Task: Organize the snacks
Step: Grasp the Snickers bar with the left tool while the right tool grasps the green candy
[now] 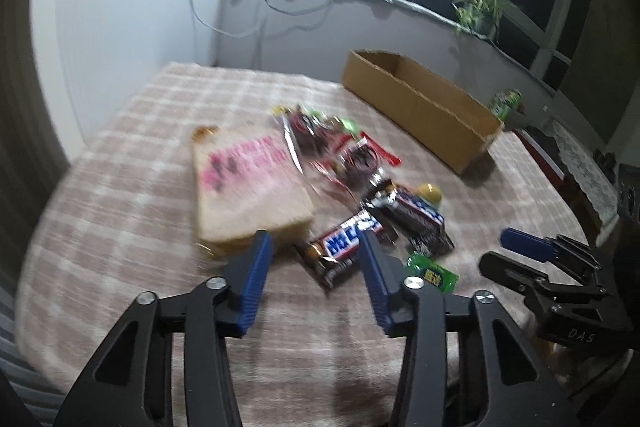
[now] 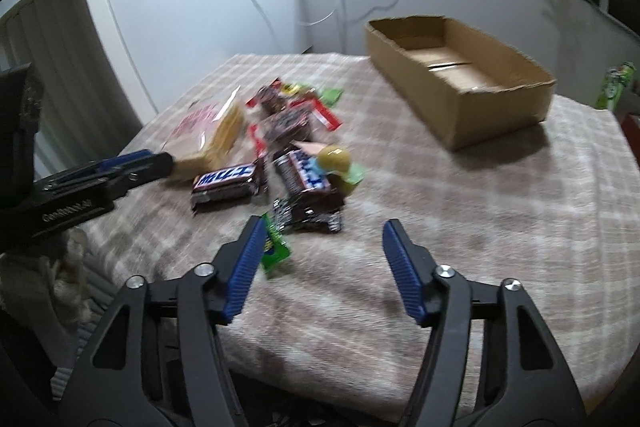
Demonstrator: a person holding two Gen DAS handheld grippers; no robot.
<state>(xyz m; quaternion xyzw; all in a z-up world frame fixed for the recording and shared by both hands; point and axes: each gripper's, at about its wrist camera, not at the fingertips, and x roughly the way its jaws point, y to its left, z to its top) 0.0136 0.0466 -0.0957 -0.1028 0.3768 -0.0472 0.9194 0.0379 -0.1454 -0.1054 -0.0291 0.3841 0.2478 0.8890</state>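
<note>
Two chocolate bars (image 1: 346, 247) (image 2: 310, 183) before us, long axes crossing, one cardboard box (image 2: 456, 123) behind, our left gripper (image 1: 316, 253) and right gripper (image 2: 322, 241) part-open, holding nothing.

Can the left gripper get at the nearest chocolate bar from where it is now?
Probably yes. The left gripper is open with that chocolate bar lying flat just ahead of its fingertips, nothing on top. The bread pack sits close beside its left finger and might get nudged.

Glossy foil chocolate bars (image 1: 347, 243) lie on matt woven checked cloth (image 2: 460, 227) near a plain cardboard box (image 2: 464, 83)
</note>
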